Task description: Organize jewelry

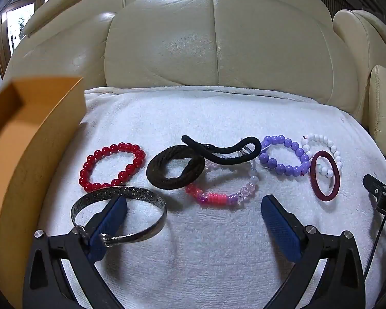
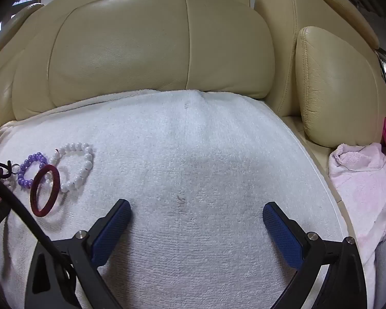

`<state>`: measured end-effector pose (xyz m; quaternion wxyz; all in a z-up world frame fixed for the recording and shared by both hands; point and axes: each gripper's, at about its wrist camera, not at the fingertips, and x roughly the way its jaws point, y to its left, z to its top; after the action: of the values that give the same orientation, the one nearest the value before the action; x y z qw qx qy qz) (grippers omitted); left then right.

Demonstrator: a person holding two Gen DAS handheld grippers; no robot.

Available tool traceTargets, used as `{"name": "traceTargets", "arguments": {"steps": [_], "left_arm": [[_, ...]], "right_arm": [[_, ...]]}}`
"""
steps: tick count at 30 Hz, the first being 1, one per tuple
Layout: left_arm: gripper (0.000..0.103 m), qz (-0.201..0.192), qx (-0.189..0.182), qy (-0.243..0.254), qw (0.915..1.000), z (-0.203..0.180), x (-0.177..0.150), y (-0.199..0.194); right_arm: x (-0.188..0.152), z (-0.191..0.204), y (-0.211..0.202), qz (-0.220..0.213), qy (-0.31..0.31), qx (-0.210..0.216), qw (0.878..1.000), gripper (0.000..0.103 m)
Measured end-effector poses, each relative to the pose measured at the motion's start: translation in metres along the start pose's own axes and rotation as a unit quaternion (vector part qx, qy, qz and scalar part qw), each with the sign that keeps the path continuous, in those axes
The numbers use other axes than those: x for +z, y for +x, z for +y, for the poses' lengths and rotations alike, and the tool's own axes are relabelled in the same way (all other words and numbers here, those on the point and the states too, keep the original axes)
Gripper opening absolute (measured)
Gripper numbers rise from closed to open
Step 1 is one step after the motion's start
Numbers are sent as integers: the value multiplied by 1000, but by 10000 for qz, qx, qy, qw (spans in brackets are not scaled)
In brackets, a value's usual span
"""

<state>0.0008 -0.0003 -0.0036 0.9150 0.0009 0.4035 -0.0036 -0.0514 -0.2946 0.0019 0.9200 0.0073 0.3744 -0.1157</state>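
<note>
Left gripper (image 1: 193, 221) spread wide, holding nothing; its left finger (image 1: 108, 221) pokes through the silver bangle (image 1: 141, 200) lying flat on the white towel (image 1: 205, 257), orange box (image 1: 25, 139) alongside. Right gripper (image 2: 196, 224) gapes empty too, maroon hair tie (image 2: 54, 180) long axis running near-to-far.

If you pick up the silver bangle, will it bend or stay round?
The silver bangle looks like solid metal, so it probably stays round and stiff. Its shiny surface might slip between the pads. Flat on the towel, it likely won't roll.
</note>
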Motion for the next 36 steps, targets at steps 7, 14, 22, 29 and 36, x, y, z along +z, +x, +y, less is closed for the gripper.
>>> {"name": "traceTargets", "arguments": {"steps": [7, 14, 22, 29, 36], "left_arm": [[103, 13, -5, -3, 10000, 0, -1, 3], [103, 10, -8, -5, 10000, 0, -2, 4], [103, -3, -4, -6, 10000, -1, 0, 2], [103, 230, 97, -124, 9996, -4, 0, -10], [103, 458, 25, 6, 9989, -7, -3, -22]], "right_arm": [[0, 0, 0, 34, -1, 3, 10000, 103], [1, 0, 0, 38, -1, 4, 10000, 103], [2, 2, -3, 46, 17, -50, 10000, 103], [-3, 0, -13, 319, 607, -210, 9974, 103], [3, -4, -12, 754, 487, -39, 9960, 103]]}}
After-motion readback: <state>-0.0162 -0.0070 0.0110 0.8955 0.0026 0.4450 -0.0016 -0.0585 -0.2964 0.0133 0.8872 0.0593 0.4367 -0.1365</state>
